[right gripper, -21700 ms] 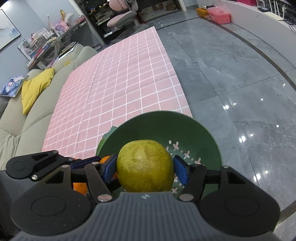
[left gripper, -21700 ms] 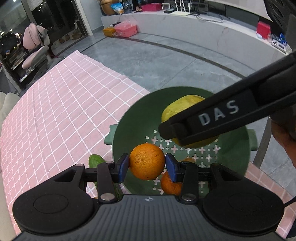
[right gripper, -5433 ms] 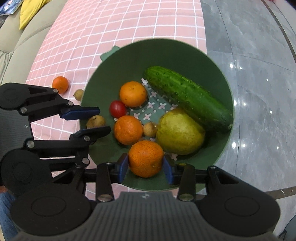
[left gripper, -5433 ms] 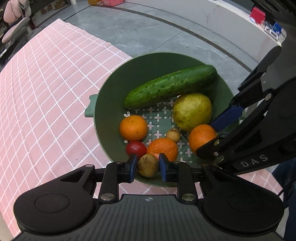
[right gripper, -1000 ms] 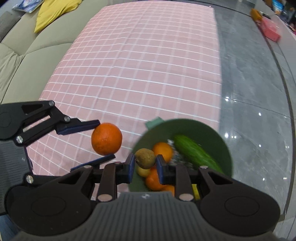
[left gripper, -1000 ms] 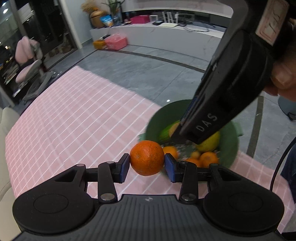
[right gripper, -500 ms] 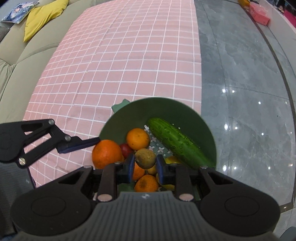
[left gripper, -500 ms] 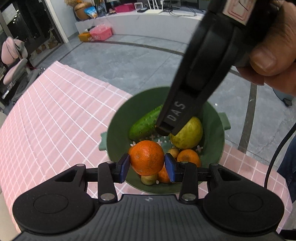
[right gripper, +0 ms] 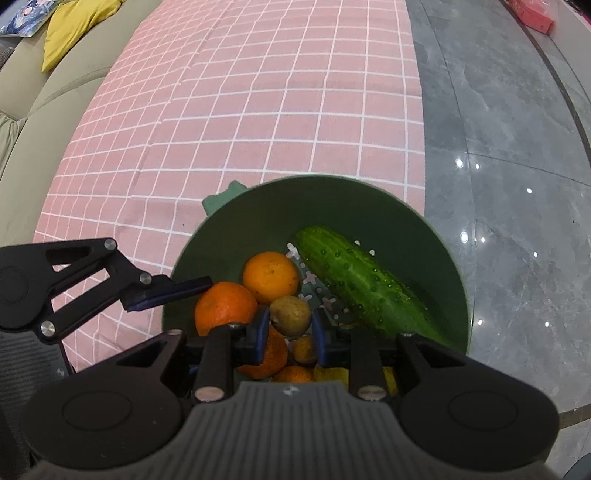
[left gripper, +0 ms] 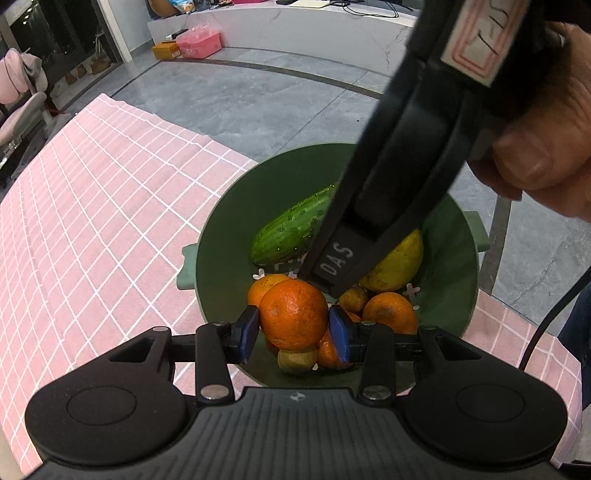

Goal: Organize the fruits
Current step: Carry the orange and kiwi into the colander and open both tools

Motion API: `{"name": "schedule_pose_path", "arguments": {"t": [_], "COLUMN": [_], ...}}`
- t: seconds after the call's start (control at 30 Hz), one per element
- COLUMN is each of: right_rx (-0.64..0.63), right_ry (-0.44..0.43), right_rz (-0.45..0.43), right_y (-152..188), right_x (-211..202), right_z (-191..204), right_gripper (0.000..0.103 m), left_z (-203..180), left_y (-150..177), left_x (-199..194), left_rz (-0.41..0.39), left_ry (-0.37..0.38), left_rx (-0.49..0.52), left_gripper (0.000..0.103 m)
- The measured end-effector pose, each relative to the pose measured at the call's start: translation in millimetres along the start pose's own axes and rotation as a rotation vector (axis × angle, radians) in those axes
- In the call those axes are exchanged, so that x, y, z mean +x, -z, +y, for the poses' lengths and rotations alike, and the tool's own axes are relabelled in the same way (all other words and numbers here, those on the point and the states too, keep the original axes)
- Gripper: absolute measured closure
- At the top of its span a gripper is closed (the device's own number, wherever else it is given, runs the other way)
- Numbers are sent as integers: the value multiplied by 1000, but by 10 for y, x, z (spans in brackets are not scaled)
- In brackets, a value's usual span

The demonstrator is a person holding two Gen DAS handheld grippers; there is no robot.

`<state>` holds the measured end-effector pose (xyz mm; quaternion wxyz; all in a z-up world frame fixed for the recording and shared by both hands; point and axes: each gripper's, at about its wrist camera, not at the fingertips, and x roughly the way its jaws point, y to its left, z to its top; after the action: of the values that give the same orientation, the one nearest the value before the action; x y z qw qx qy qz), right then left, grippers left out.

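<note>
My left gripper (left gripper: 293, 330) is shut on an orange (left gripper: 293, 314) and holds it just above the near side of the green colander bowl (left gripper: 221, 236). My right gripper (right gripper: 290, 330) is shut on a small brown kiwi (right gripper: 290, 315) over the same bowl (right gripper: 369, 199). In the bowl lie a cucumber (right gripper: 362, 282), a yellow pear (left gripper: 397, 266), other oranges (right gripper: 270, 277) and small brown fruits (left gripper: 297, 360). The right gripper's arm crosses the left wrist view (left gripper: 388, 184). The left gripper with its orange (right gripper: 225, 304) shows in the right wrist view.
The bowl stands at the corner of a table covered by a pink checked cloth (right gripper: 258, 92). Grey tiled floor (right gripper: 498, 147) lies beyond the table edge. A beige sofa with a yellow cushion (right gripper: 74, 29) is at the far left.
Both grippers have moved closer over the bowl and lower, each still holding its fruit. The bowl now looks larger in both views.
</note>
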<state>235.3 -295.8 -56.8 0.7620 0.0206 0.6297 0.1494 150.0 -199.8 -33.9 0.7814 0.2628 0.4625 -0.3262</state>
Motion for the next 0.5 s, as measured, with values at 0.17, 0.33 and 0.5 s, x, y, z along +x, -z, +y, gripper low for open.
{"name": "schedule_pose_path", "arguments": {"t": [0.17, 0.33, 0.5], "right_rx": [6, 14, 26], "right_ry": [-7, -4, -5], "right_rz": [12, 23, 22], "right_y": [7, 16, 13], "right_x": [94, 158, 202], "right_z": [-42, -75, -92], "right_gripper": [82, 82, 82], "left_z": [45, 67, 99], "left_y": [-17, -31, -38], "left_x": [32, 47, 86], "left_rz": [6, 10, 19], "left_ry": [6, 7, 2], "left_rx": [-1, -2, -8], "left_gripper": [56, 56, 56]}}
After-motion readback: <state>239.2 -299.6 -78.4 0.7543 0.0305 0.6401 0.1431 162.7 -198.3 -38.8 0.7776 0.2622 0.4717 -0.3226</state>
